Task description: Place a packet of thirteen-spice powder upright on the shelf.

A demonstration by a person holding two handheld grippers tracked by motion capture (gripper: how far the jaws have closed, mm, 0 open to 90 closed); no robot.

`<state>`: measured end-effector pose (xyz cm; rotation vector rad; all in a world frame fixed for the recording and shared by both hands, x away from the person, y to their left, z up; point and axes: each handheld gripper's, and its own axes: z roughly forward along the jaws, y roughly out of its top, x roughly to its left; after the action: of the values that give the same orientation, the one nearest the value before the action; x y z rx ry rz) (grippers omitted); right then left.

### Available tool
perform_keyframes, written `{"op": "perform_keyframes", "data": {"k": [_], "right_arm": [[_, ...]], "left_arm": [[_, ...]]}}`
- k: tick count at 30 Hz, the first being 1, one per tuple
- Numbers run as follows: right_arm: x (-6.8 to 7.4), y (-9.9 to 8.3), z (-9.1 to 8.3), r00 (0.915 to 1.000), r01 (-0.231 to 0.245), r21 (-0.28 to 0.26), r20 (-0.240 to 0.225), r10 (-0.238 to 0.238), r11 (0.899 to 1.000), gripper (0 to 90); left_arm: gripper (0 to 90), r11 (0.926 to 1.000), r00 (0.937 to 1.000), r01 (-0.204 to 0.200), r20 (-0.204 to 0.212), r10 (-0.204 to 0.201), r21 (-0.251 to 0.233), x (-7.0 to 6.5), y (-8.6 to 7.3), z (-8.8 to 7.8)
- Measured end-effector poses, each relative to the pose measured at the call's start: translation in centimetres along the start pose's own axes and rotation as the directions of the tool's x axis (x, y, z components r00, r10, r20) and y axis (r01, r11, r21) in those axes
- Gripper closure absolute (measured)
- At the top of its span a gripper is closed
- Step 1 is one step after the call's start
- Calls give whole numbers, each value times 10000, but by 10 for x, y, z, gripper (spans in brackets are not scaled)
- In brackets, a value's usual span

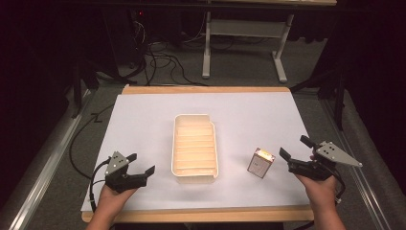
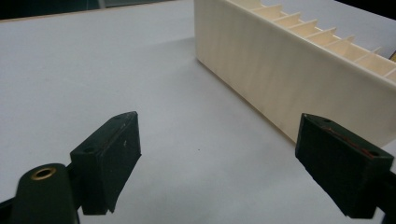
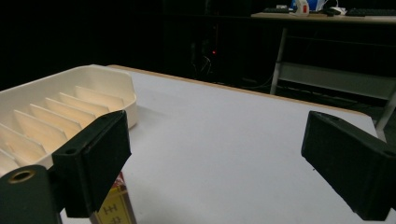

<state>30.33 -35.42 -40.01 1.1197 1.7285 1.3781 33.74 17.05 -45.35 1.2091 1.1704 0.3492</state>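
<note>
Cream plastic marks the ribbed tray (image 1: 195,146) at the middle of the white table sheet (image 1: 143,120) in the high view, its long sides running away from the person, its inside crossed by thin dividers. At the near left the left gripper (image 1: 142,163) sits in a hand (image 1: 113,197), jaws spread wide with nothing between them, pointing toward the tray's near left corner but apart from it. At the near right the right gripper (image 1: 296,147) is held by the other hand (image 1: 320,188), jaws also wide and empty, facing a small box (image 1: 261,162) that stands just beside them on the sheet, between that gripper and the tray and clear of both. Bare sheet lies all round the tray, with the widest stretch at the far side, and the wooden table edge (image 1: 201,213) runs close under both hands. In the left gripper view the left gripper (image 2: 219,163) has its jaws far apart over bare sheet, touching nothing, and the tray's long outer wall (image 2: 280,79) stands at the right, near the right-hand jaw but with a gap. In the right gripper view the right gripper (image 3: 215,158) is likewise wide open and empty; the box (image 3: 114,207) peeks out low behind the left-hand jaw, whether touching it I cannot tell, the tray (image 3: 70,107) lies beyond at the left, and open sheet reaches ahead to the far table edge
</note>
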Motion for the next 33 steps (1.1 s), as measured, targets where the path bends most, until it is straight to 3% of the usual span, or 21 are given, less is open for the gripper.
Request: {"op": "perform_keyframes", "data": {"k": [13,33], "right_arm": [[16,10,-2,9988,90,-234,-480,-101,9997,79],[38,3,10,9940,196,221,-1077,-171,9996,79]], "left_arm": [[149,9997,9999,-156,64,154,203,-2,-3,0],[149,9989,9996,-259,151,253,391,-3,-5,1]]}}
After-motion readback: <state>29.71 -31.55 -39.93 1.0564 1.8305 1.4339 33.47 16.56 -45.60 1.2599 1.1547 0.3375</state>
